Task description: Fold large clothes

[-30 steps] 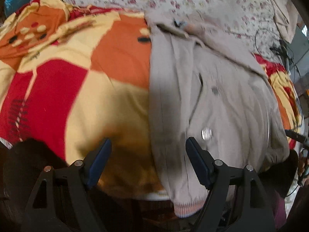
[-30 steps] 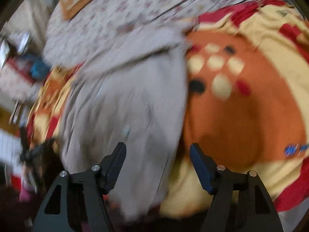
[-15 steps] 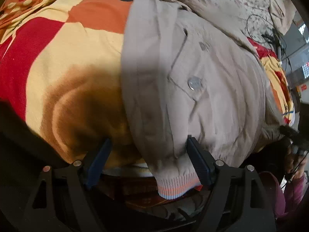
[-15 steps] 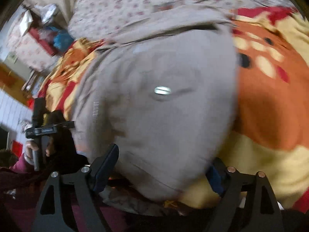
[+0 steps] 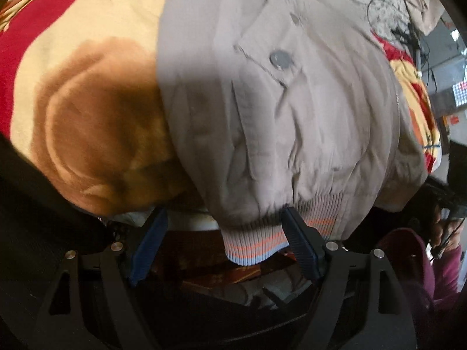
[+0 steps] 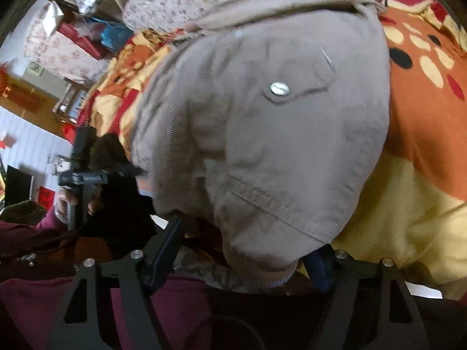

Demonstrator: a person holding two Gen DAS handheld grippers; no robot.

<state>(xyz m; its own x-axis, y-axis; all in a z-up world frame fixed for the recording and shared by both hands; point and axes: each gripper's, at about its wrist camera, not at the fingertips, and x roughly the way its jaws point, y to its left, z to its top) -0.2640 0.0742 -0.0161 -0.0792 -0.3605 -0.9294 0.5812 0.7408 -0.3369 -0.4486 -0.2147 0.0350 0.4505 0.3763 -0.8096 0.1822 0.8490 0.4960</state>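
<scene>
At the bed's near edge, my left hand-held gripper (image 5: 224,242) gapes around the beige jacket's (image 5: 292,116) ribbed hem (image 5: 254,245), my right hand-held gripper (image 6: 248,250) closing around its other corner, neither yet pinching; both should bite deep and evenly before lifting.

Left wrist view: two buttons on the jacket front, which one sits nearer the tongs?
The large shiny round button on the pocket flap, low on the beige jacket. The other button is smaller, duller and higher up, farther from the left tongs.
</scene>
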